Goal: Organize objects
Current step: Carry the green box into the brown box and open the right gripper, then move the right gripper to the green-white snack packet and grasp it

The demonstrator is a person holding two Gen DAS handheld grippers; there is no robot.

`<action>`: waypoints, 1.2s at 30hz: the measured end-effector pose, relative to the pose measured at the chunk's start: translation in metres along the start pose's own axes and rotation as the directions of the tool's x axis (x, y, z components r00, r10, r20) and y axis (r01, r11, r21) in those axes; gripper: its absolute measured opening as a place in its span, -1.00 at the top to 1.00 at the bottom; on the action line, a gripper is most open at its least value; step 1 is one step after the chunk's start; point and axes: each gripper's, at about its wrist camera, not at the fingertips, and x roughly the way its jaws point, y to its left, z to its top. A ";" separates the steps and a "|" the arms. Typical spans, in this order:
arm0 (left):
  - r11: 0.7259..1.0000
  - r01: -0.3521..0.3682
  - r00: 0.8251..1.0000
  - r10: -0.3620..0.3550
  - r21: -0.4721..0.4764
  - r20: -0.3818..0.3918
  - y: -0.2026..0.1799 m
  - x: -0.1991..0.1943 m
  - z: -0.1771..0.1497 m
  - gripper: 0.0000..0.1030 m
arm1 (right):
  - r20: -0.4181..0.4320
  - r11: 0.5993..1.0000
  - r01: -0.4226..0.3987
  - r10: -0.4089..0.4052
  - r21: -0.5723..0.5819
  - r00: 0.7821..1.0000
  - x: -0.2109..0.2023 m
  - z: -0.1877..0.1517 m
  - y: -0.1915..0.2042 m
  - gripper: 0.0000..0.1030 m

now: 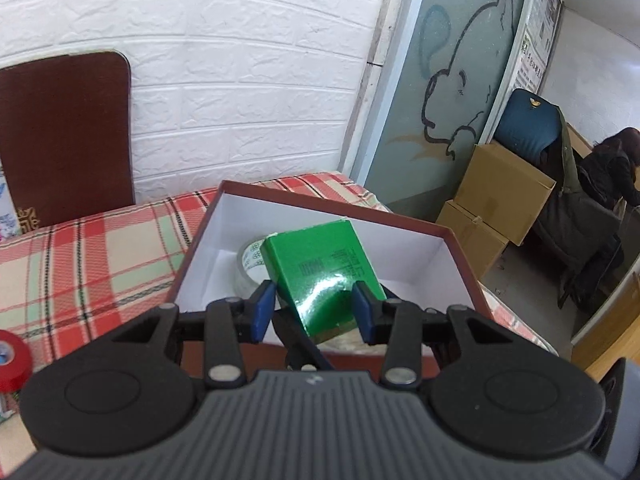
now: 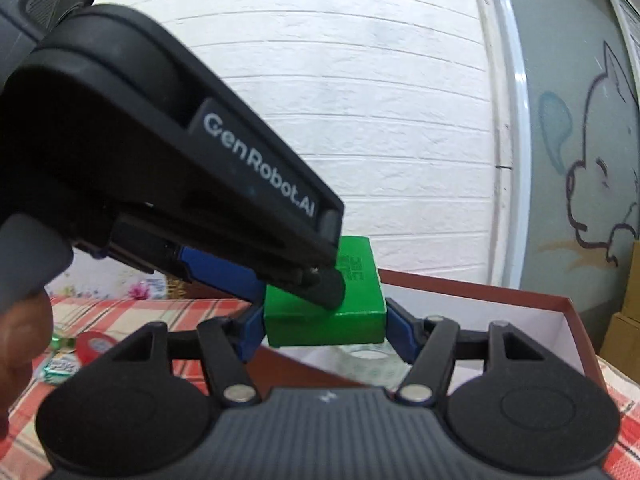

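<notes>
A glossy green box point(image 1: 320, 264) hangs tilted over an open red-brown box point(image 1: 460, 248) with a white inside. My left gripper point(image 1: 314, 308) is shut on the green box, a blue pad on each side of it. In the right wrist view my right gripper point(image 2: 325, 332) is shut on the same green box point(image 2: 320, 320) at its two ends. The left gripper's fingers point(image 2: 328, 284) reach in from the upper left and clamp the box from above and below. A clear tape roll point(image 1: 250, 264) lies inside the red-brown box point(image 2: 560, 312), under the green box.
A plaid tablecloth point(image 1: 100, 256) covers the table. A red tape roll point(image 1: 12, 360) and foil sweets point(image 2: 60, 364) lie at the left. A dark brown chair back point(image 1: 64, 132) stands against the white brick wall. Cardboard boxes point(image 1: 492, 200) and a seated person point(image 1: 612, 168) are at the right.
</notes>
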 end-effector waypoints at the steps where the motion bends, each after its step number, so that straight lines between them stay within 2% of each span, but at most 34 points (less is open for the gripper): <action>1: 1.000 -0.004 1.000 0.004 -0.001 -0.006 0.000 0.007 0.001 0.14 | -0.008 1.000 0.004 -0.004 0.010 1.000 0.007 -0.001 -0.004 -0.20; 7: 0.992 -0.116 0.993 0.116 0.057 0.000 -0.001 0.019 -0.005 0.11 | -0.071 0.999 0.029 -0.026 0.041 0.997 0.037 -0.013 -0.014 -0.27; 14: 0.983 -0.166 0.986 0.164 0.078 0.029 0.000 -0.014 -0.016 0.02 | -0.048 0.995 0.031 -0.027 0.097 0.998 0.016 -0.016 -0.016 -0.27; 17: 0.971 -0.221 0.975 0.217 0.094 0.045 0.001 -0.032 -0.025 0.02 | -0.042 0.991 0.044 -0.039 0.123 0.998 0.000 -0.022 -0.014 -0.28; 20: 0.963 -0.253 0.967 0.250 0.091 0.047 0.006 -0.048 -0.036 -0.01 | -0.015 0.990 0.062 -0.060 0.128 0.998 -0.027 -0.030 -0.013 -0.40; 22: 0.956 -0.283 0.959 0.281 0.082 0.039 0.013 -0.054 -0.044 -0.05 | -0.024 0.989 0.050 -0.047 0.136 0.999 -0.036 -0.032 -0.010 -0.41; 28: 0.936 -0.352 0.936 0.352 0.029 -0.003 0.041 -0.071 -0.068 -0.07 | -0.155 0.987 -0.024 0.049 0.160 0.987 -0.040 -0.052 0.020 -0.41; 32: 0.912 -0.410 0.912 0.410 0.006 -0.033 0.062 -0.080 -0.088 -0.09 | -0.244 0.984 -0.071 0.111 0.165 0.963 -0.036 -0.065 0.036 -0.41; 36: 0.886 -0.463 0.885 0.461 -0.015 -0.067 0.085 -0.088 -0.111 -0.10 | -0.332 0.979 -0.109 0.161 0.170 0.929 -0.028 -0.078 0.052 -0.41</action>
